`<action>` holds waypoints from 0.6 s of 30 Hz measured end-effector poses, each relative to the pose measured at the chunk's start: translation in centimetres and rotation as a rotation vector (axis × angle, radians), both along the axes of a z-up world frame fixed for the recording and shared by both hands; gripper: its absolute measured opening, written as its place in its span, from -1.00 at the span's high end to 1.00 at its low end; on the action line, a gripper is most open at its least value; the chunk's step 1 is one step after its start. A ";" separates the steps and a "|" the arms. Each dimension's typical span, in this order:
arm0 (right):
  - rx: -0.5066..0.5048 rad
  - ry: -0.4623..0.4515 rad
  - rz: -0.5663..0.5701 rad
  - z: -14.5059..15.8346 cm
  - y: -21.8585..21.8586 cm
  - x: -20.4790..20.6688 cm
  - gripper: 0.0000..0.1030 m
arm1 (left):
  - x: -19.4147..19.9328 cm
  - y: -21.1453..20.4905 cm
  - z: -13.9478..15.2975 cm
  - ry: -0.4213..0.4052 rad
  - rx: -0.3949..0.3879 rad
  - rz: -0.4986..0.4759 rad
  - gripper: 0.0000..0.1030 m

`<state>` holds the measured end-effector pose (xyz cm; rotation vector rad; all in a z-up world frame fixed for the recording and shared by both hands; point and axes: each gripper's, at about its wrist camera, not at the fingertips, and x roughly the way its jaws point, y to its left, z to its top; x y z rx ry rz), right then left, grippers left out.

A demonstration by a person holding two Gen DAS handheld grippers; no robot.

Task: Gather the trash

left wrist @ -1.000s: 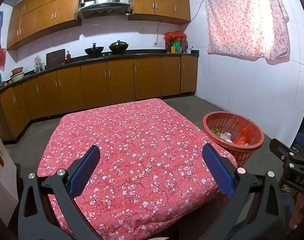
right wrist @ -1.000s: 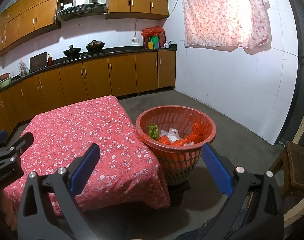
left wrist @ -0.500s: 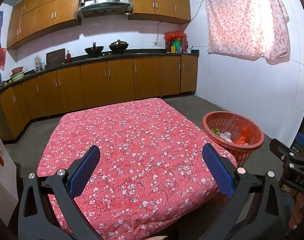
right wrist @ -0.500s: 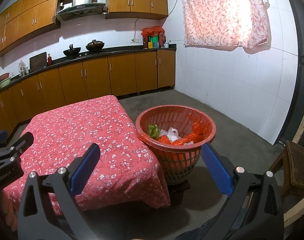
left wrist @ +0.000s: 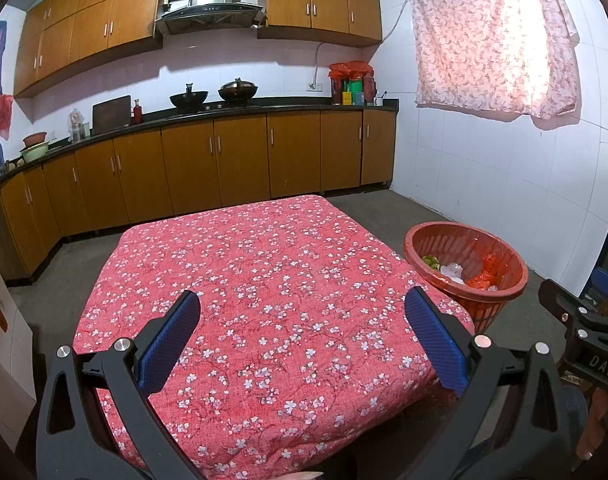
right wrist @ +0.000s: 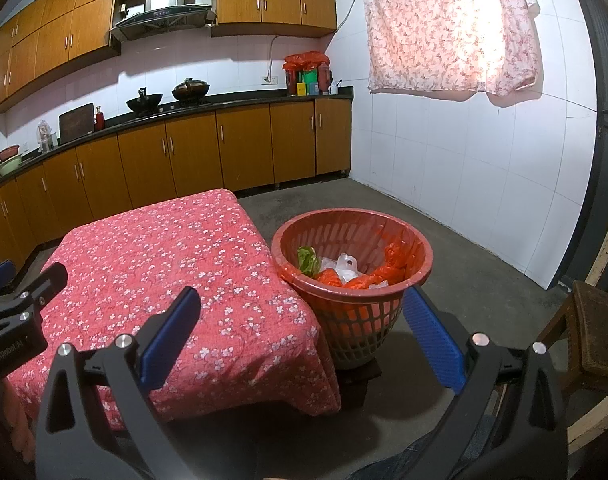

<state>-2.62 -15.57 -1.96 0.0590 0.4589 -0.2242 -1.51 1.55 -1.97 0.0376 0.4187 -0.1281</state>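
A red plastic basket (right wrist: pixel 420 258) stands on the floor by the right side of the table; it also shows in the left wrist view (left wrist: pixel 516 276). It holds green, white and orange crumpled trash (right wrist: pixel 346 270). My left gripper (left wrist: pixel 304 340) is open and empty above the near part of the table with the red flowered cloth (left wrist: pixel 263 280). My right gripper (right wrist: pixel 301 336) is open and empty, held near the table's right corner, just short of the basket. No trash shows on the cloth.
Brown kitchen cabinets (left wrist: pixel 223 168) with pots on the counter run along the far wall. A white tiled wall with a hanging flowered cloth (right wrist: pixel 448 28) is on the right. A wooden stool (right wrist: pixel 596 328) stands at the right edge. Grey floor surrounds the table.
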 end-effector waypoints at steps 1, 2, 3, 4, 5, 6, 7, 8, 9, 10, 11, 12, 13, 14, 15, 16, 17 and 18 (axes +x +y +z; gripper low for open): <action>0.001 0.000 0.000 0.0 0.0 0.0 -0.91 | 0.1 0.0 0.0 0.000 0.000 0.000 -0.96; 0.001 0.000 0.000 0.0 0.0 0.0 -0.91 | 0.1 0.0 0.1 0.000 0.000 0.001 -0.96; 0.001 0.000 -0.001 -0.1 0.0 0.0 -0.92 | 0.1 0.0 0.1 0.000 0.000 0.002 -0.96; 0.001 0.001 -0.001 -0.1 0.0 0.0 -0.92 | 0.0 0.0 0.1 0.000 0.000 0.002 -0.96; 0.001 0.001 0.000 -0.1 0.0 0.0 -0.92 | 0.0 0.0 0.0 0.000 0.000 0.002 -0.96; 0.001 0.001 0.000 -0.1 0.0 0.0 -0.92 | 0.0 0.0 0.0 0.000 -0.001 0.002 -0.96; 0.001 0.001 0.000 0.0 0.0 0.0 -0.92 | 0.0 0.0 0.1 0.001 -0.001 0.002 -0.96; 0.001 0.001 0.000 -0.1 0.1 0.0 -0.92 | 0.1 0.0 0.1 0.001 -0.001 0.001 -0.96; 0.001 0.000 -0.001 0.0 0.0 0.0 -0.92 | 0.0 0.0 0.0 0.001 0.000 0.002 -0.96; 0.001 0.001 0.000 -0.1 0.0 0.0 -0.92 | 0.1 0.1 0.0 0.002 0.000 0.002 -0.96; 0.002 0.001 0.000 -0.1 0.0 0.0 -0.91 | 0.1 0.1 0.0 0.002 0.000 0.001 -0.96; 0.001 0.001 -0.001 0.0 0.0 0.0 -0.91 | 0.1 0.1 0.0 0.002 0.000 0.002 -0.96; 0.002 0.001 -0.001 -0.1 0.0 0.0 -0.91 | 0.1 0.1 0.0 0.001 -0.001 0.002 -0.96; 0.002 0.001 -0.001 -0.1 0.0 0.0 -0.92 | 0.1 0.1 0.0 0.001 -0.001 0.001 -0.96; 0.001 0.002 -0.001 0.0 0.0 0.0 -0.92 | 0.1 0.1 0.1 0.001 0.000 0.002 -0.96; 0.002 0.002 0.000 0.0 0.0 0.0 -0.92 | 0.1 0.1 0.0 0.002 0.000 0.001 -0.96; 0.002 0.002 0.000 -0.1 0.0 0.0 -0.92 | 0.1 0.1 0.1 0.003 -0.001 0.001 -0.96; 0.002 0.002 0.000 -0.1 0.0 0.0 -0.92 | 0.1 0.1 0.0 0.002 0.001 0.004 -0.96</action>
